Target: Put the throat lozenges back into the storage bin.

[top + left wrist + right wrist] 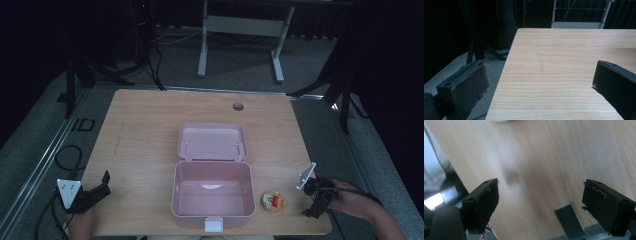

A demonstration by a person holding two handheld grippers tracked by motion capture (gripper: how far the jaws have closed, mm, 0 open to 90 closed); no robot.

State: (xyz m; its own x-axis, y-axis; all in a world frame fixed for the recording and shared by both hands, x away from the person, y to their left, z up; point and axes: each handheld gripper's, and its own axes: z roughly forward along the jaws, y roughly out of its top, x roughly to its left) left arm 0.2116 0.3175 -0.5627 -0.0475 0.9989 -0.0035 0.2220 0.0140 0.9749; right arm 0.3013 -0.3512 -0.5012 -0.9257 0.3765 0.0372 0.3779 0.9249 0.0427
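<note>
A pink lunch box (212, 206) stands open in the middle of the wooden table (145, 130), its lid (212, 141) laid flat behind it and its white latch (213, 225) at the front edge. The box looks empty. A small round yellow pack with a red label (274, 202) lies just right of the box. My left gripper (101, 185) (539, 80) hovers open over the table's front left corner, nothing between its jaws. My right gripper (311, 204) (540, 202) is open over the front right part of the table, right of the round pack.
A round cable hole (238, 106) sits near the table's far edge. A white desk frame (240, 30) and dark stands are on the floor behind. In the right gripper view a grey rectangular piece (569, 220) lies at the table's edge.
</note>
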